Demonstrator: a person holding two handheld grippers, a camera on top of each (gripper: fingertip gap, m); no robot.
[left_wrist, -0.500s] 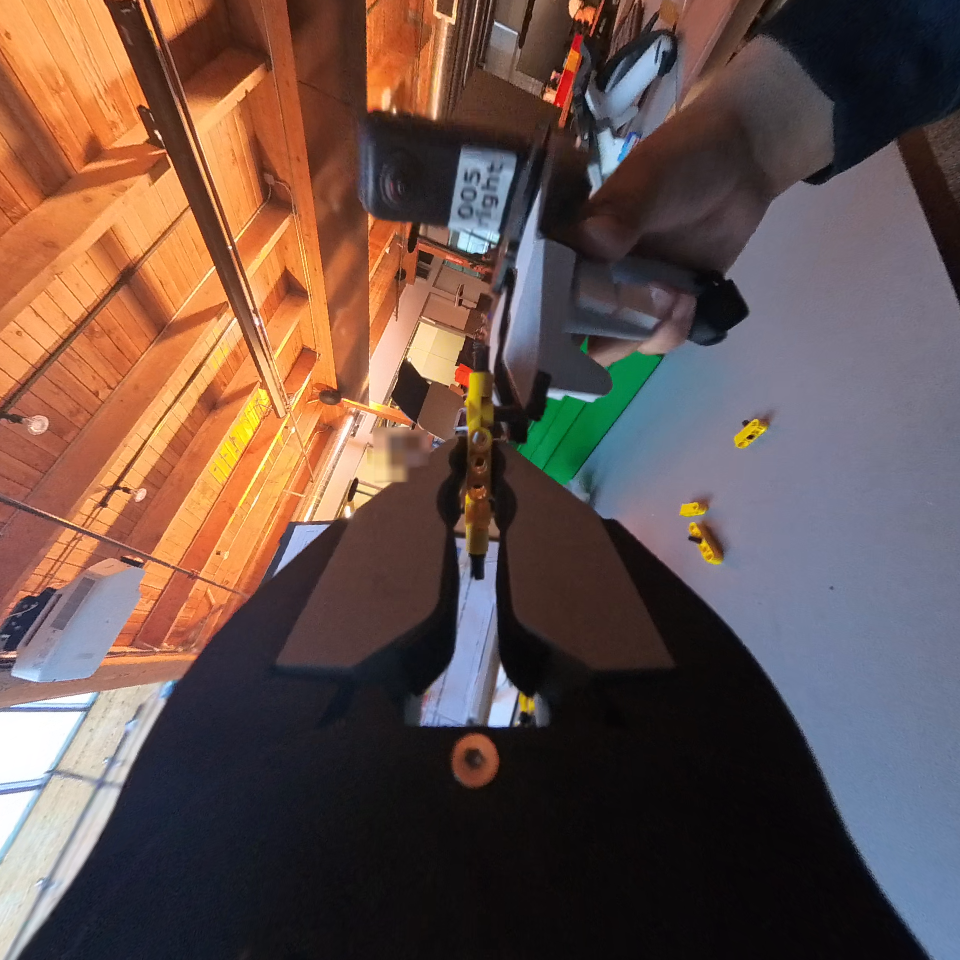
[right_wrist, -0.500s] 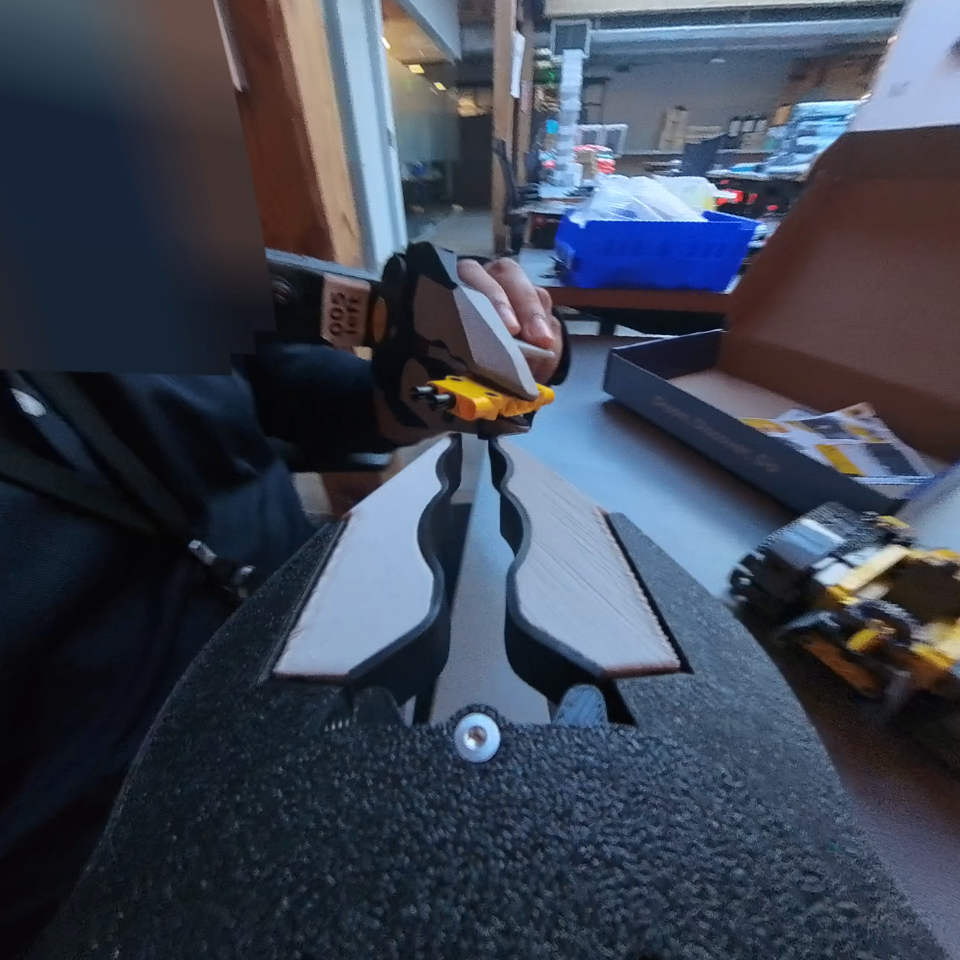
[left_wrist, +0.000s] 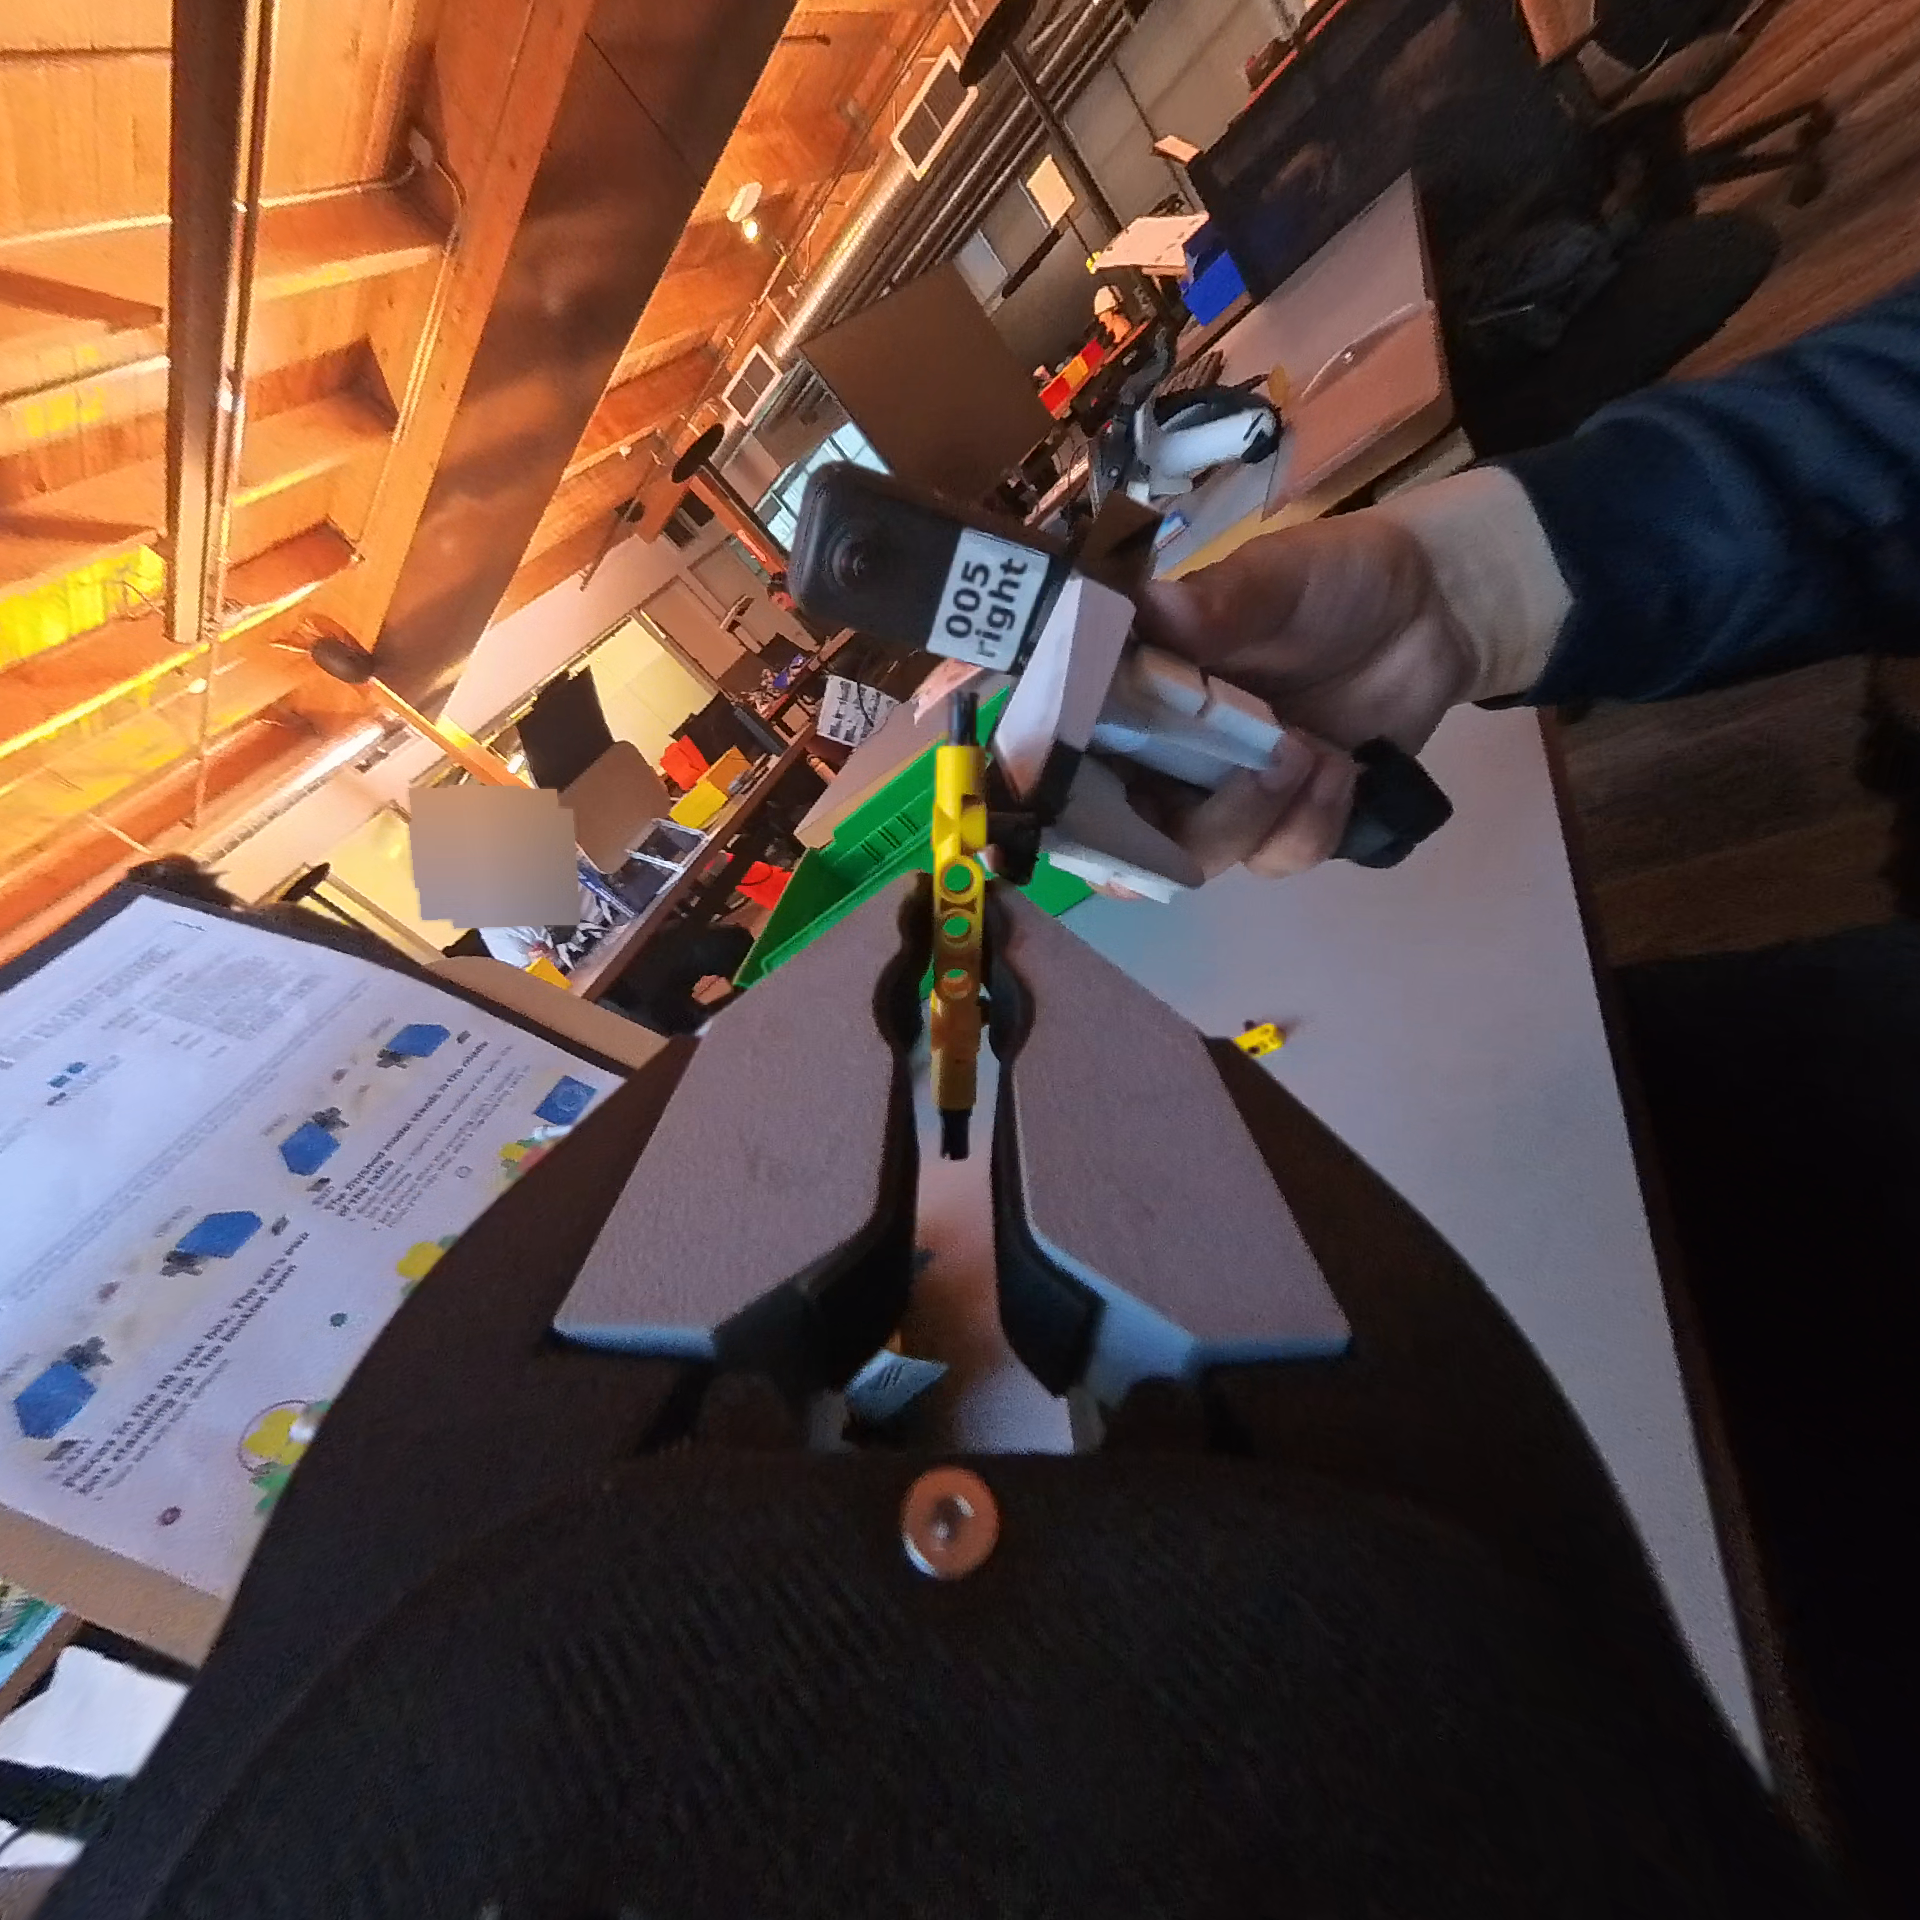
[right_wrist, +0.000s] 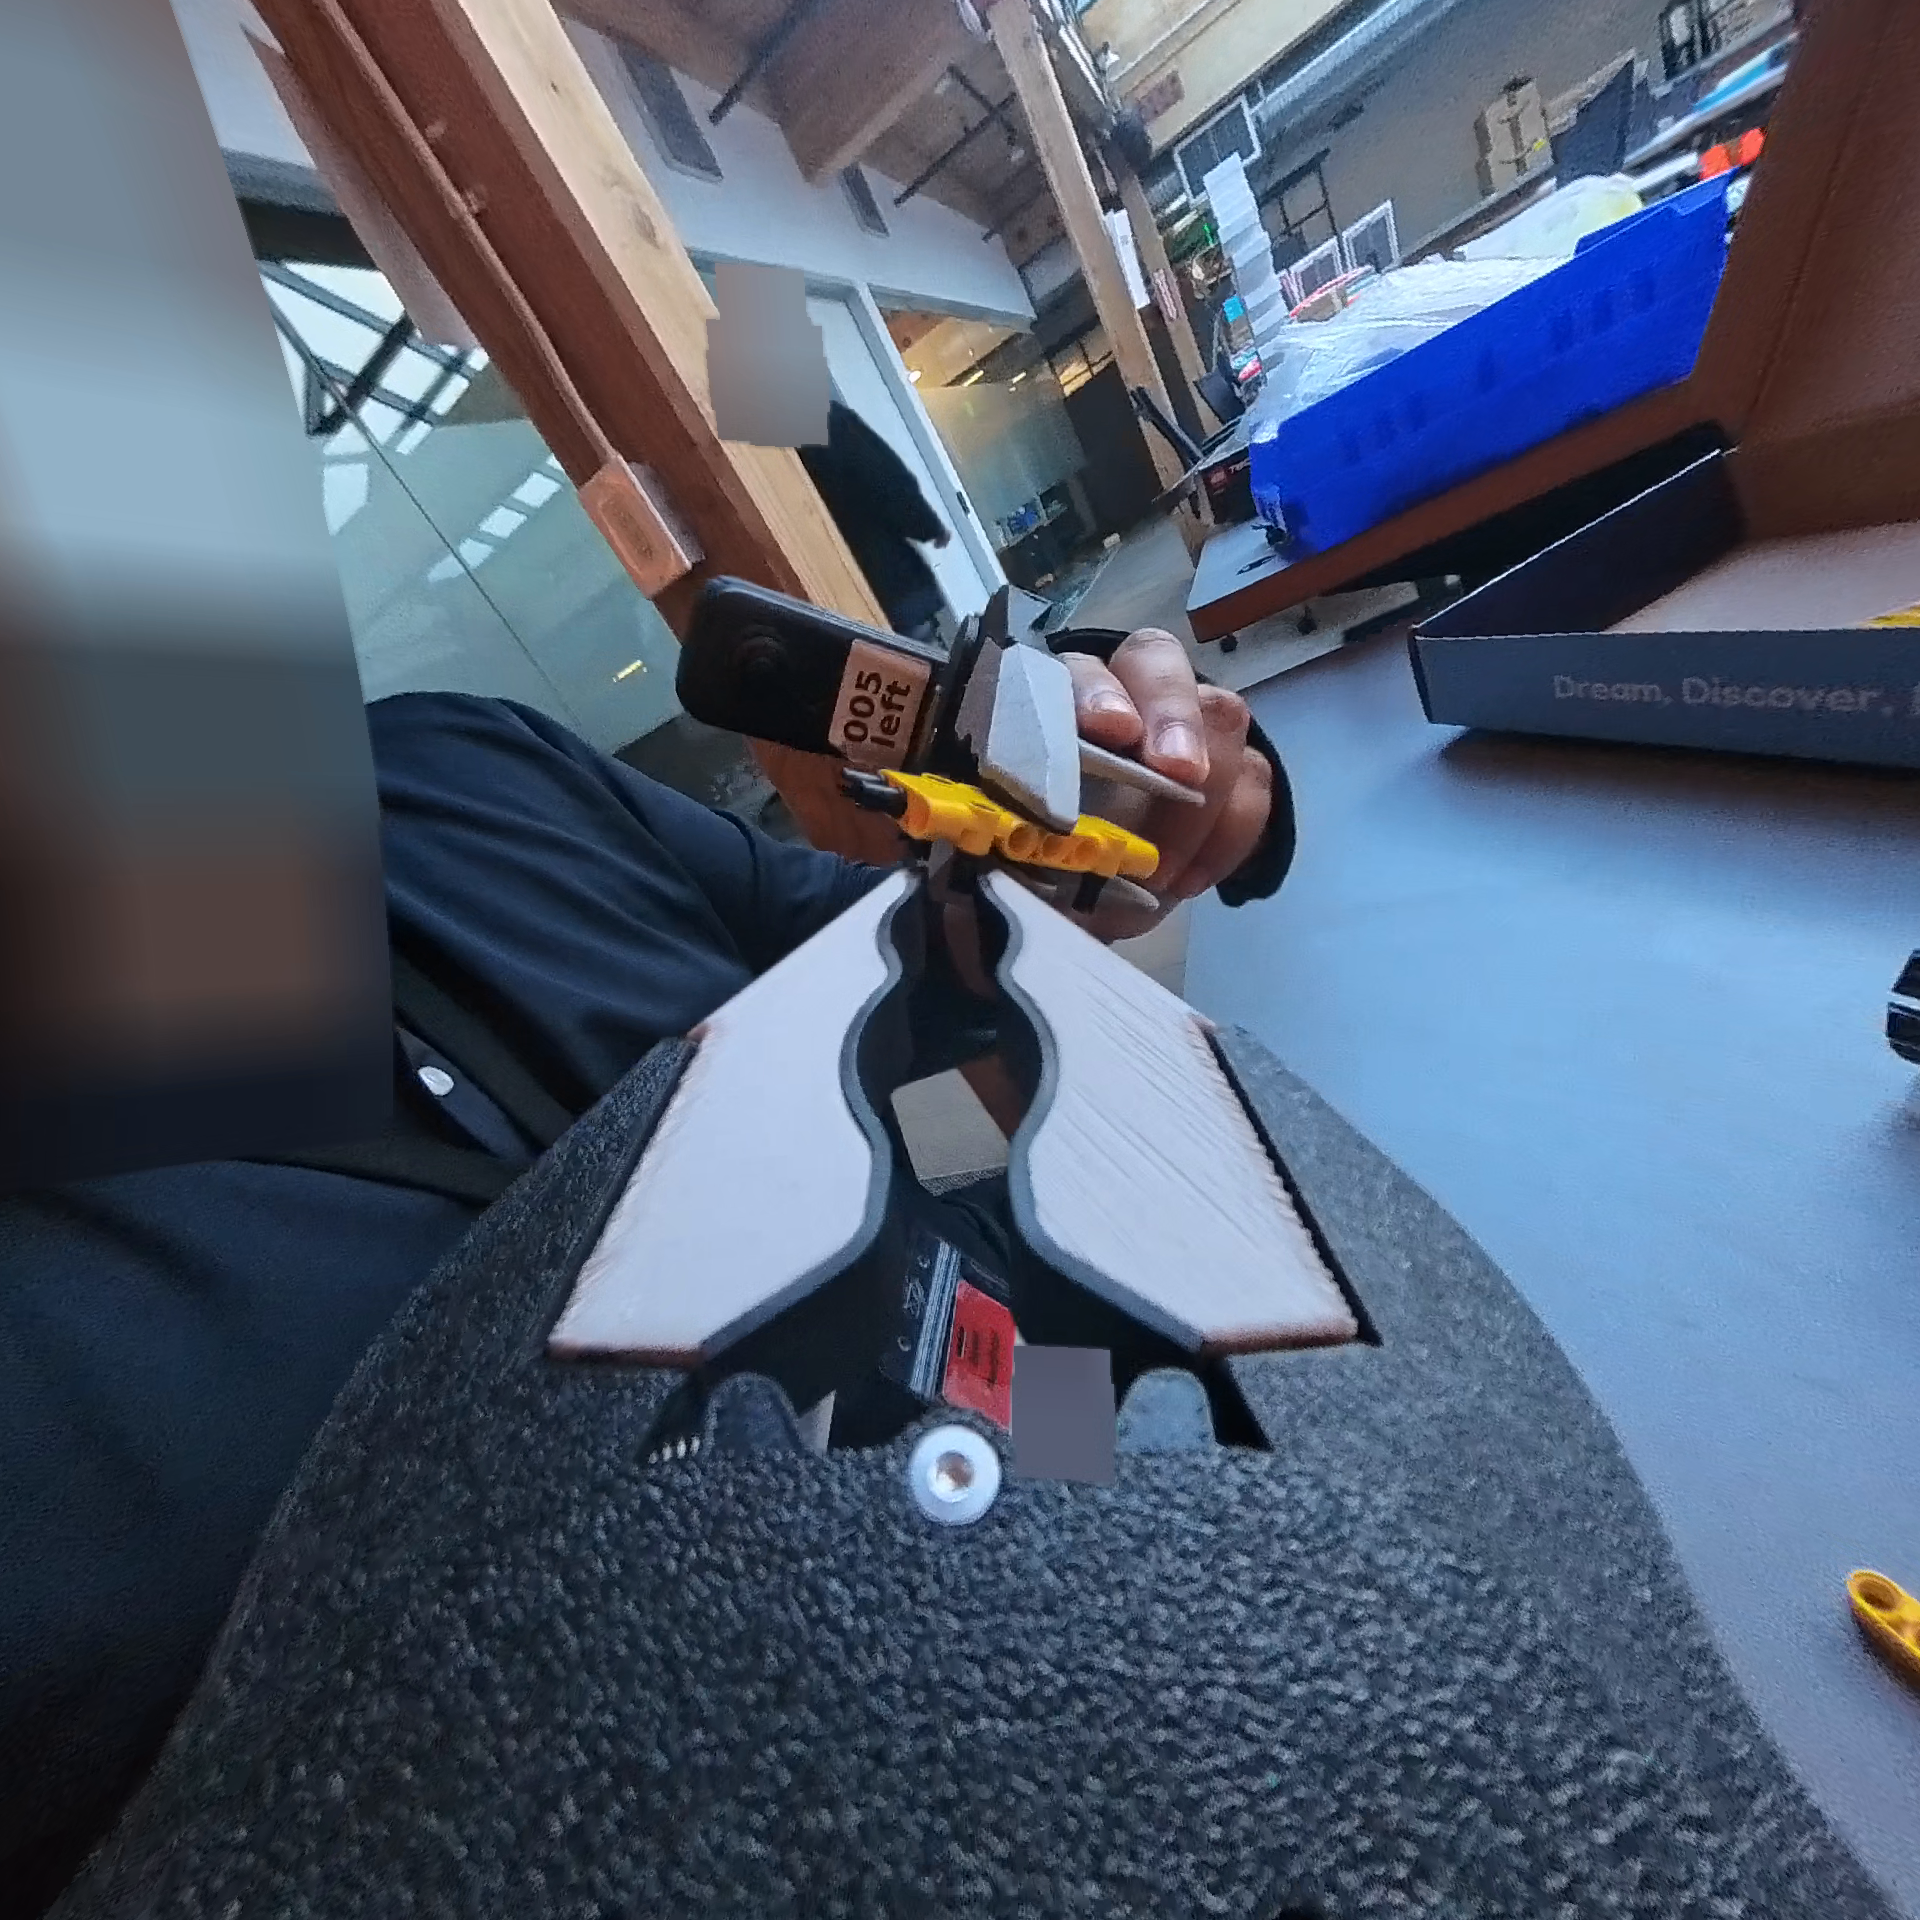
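At the left of the left wrist view one open instruction booklet (left_wrist: 208, 1174) leans. At frame centre your left gripper (left_wrist: 954, 935) is clamped on one yellow beam (left_wrist: 956, 935) with black pins. Your right gripper (right_wrist: 951, 883) is narrowed at that beam (right_wrist: 1023, 826); whether it grips something, you cannot tell. One loose yellow piece (left_wrist: 1259, 1036) lies on the table (left_wrist: 1455, 1143) at right.
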